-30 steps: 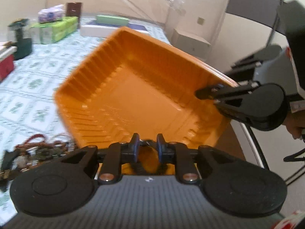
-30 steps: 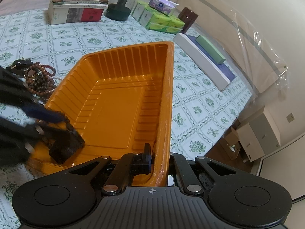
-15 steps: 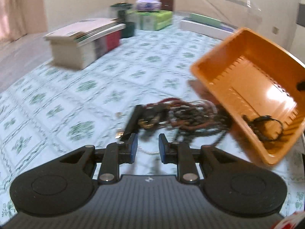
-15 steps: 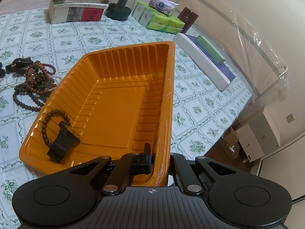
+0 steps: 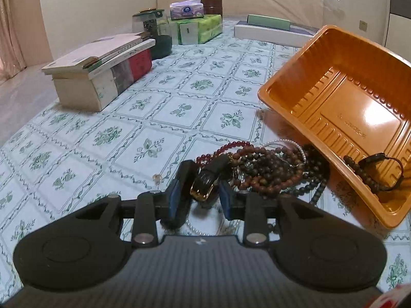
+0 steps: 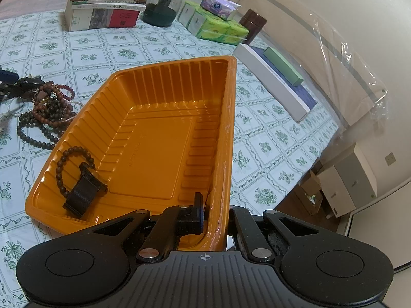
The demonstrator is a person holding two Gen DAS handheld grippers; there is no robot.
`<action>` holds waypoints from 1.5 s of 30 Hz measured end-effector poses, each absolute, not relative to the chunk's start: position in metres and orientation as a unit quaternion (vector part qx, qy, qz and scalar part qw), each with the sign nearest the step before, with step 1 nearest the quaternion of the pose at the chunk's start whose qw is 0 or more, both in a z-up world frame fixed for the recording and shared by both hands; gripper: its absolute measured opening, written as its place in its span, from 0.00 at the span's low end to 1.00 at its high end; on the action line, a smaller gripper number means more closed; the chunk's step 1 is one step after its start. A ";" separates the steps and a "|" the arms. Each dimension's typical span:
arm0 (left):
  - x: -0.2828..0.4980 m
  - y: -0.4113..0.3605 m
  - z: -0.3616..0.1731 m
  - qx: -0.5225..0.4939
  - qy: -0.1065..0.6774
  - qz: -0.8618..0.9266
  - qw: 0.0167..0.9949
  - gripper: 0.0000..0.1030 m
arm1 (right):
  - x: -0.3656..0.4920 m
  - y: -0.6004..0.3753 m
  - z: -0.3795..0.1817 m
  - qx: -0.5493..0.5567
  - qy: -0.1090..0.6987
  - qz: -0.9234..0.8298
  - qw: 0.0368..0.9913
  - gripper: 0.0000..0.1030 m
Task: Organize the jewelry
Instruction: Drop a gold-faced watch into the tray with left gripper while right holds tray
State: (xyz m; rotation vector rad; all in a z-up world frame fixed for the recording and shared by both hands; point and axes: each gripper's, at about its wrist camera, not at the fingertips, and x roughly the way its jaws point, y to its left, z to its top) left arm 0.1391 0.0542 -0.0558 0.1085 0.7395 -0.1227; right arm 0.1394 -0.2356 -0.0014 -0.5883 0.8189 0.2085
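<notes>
Orange tray at frame centre, tilted, near wall pinched in closed right tool. Inside, lower left: dark bead bracelet and black watch. Jewelry heap on floral worktop just beside tray's low edge. Left tool just been opening, parted around gold-cased watch, not pressing.

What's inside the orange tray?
In the orange tray lie a dark beaded bracelet and a black watch, touching each other. The rest is bare. The right tongs hide a bit of one corner.
</notes>
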 end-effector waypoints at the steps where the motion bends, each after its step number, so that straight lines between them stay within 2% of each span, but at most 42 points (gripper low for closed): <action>1: 0.141 0.054 -0.056 0.053 0.361 -0.061 0.929 0.29 | 0.139 -0.235 -0.001 -0.282 0.392 0.100 0.870 0.04; 8: 0.148 0.053 -0.057 0.059 0.365 -0.064 0.927 0.28 | 0.139 -0.235 -0.002 -0.281 0.392 0.099 0.870 0.04; 10: 0.148 0.053 -0.055 0.058 0.367 -0.067 0.926 0.20 | 0.140 -0.236 -0.001 -0.282 0.392 0.099 0.870 0.04; 14: 0.144 0.052 -0.052 0.065 0.372 -0.070 0.923 0.13 | 0.140 -0.236 -0.001 -0.282 0.392 0.100 0.870 0.04; 23: 0.119 0.053 -0.047 0.054 0.375 -0.069 0.923 0.14 | 0.140 -0.236 -0.001 -0.282 0.392 0.099 0.870 0.04; 29: 0.123 0.050 -0.049 0.063 0.372 -0.069 0.924 0.18 | 0.139 -0.236 -0.001 -0.281 0.392 0.099 0.870 0.04; 41: 0.133 0.045 -0.053 0.070 0.370 -0.070 0.924 0.18 | 0.139 -0.237 0.000 -0.280 0.392 0.099 0.871 0.04; 45: 0.132 0.043 -0.056 0.070 0.377 -0.075 0.921 0.15 | 0.139 -0.237 0.000 -0.280 0.392 0.099 0.871 0.04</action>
